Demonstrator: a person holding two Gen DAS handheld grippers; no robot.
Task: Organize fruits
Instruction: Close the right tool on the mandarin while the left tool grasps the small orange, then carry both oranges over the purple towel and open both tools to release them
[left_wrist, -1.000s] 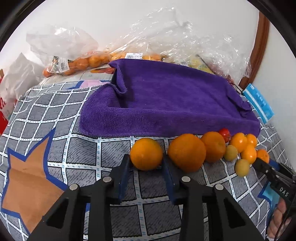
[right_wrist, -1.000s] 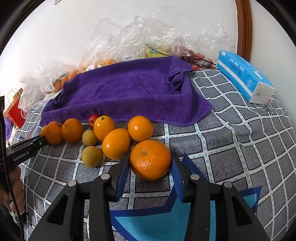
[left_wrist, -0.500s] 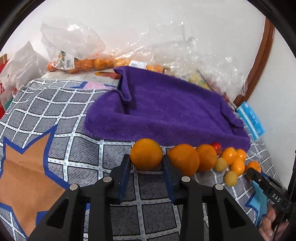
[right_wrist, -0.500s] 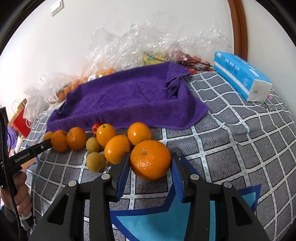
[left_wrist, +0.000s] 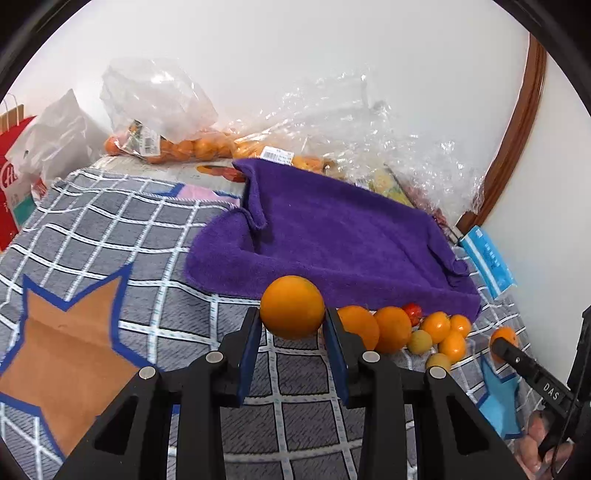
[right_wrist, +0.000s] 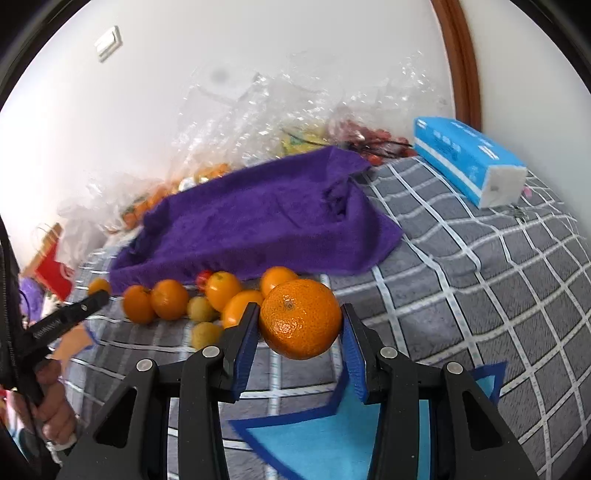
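Both oranges have just lifted off the surface (left_wrist: 110, 236): my left hand-held gripper (left_wrist: 291, 332) clamps a smooth orange (left_wrist: 291, 306), my right hand-held gripper (right_wrist: 300, 328) a dimpled orange (right_wrist: 300, 318), ready for the purple towel (left_wrist: 332, 236).

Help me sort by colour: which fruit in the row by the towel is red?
The small red fruit, tucked against the purple towel behind the oranges; every other fruit is orange or yellow-green.

Lighting's bright and even, soft indoor daylight, barely any shadows. Heavy fisheye bending with black corners. Right wrist view is motion-smeared on its left side; glare sparkles off the crinkled clear plastic bags (right_wrist: 266, 122).
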